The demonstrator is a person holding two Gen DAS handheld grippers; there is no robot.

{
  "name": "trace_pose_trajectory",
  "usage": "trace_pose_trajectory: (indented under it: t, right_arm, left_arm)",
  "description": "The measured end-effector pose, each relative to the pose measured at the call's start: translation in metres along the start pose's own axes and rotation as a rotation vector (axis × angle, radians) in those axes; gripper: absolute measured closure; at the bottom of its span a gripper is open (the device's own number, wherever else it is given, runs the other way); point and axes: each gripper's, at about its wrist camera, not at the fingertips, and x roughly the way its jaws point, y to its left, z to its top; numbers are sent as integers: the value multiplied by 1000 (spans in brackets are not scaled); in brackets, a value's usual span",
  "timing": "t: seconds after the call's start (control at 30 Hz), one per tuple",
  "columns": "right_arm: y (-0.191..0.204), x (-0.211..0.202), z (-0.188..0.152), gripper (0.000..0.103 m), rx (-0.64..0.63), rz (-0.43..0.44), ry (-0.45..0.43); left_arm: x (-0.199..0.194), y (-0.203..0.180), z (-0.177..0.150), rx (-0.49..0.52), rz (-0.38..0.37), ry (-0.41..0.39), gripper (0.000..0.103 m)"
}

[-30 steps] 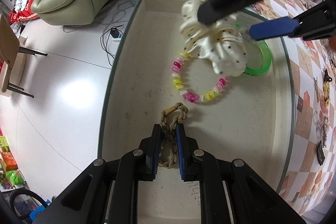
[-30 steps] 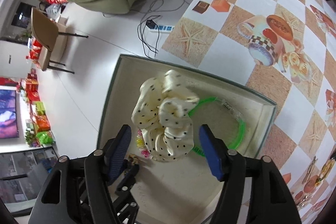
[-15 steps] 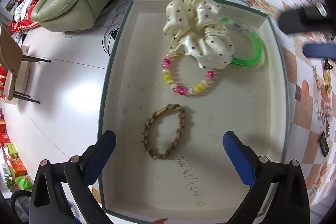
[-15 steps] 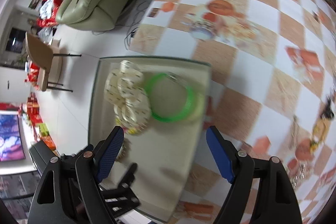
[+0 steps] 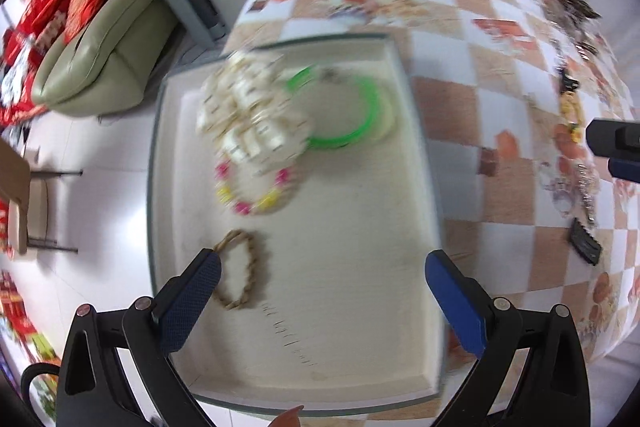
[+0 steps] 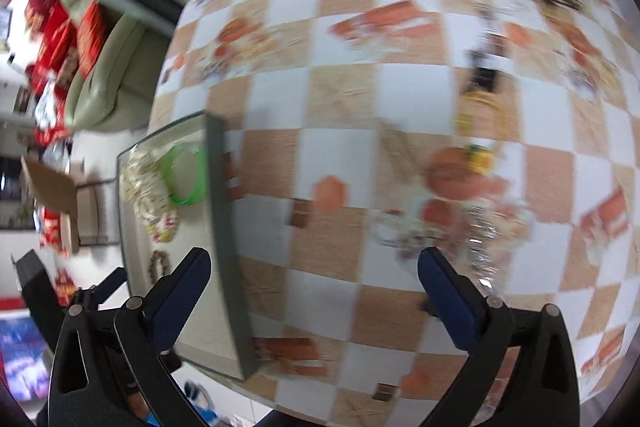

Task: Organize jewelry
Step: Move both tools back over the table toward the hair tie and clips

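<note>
Left gripper [image 5: 322,285]: spread wide, empty, having released the braided bracelet [image 5: 239,270] into the tray [image 5: 416,147]. Right gripper [image 6: 314,293]: likewise parted, swung from scrunchie [image 5: 250,119] toward loose jewelry [image 6: 478,115] on tablecloth; next pick pending.

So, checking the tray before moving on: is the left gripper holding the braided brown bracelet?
No. The left gripper is open, and the braided brown bracelet lies loose in the tray.
</note>
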Motion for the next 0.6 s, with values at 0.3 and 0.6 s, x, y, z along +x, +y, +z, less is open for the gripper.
trace_pose_trajectory:
  t: [0.3,0.6]
  right_arm:
    - [-79,-16,-7,0,143,-71,19]
    - [-127,-31,20,0,223,-94,-19]
  left_arm:
    - [-21,-43,32,121,-52,-49,0]
    - [-7,-85,67,114,-122,-31,0]
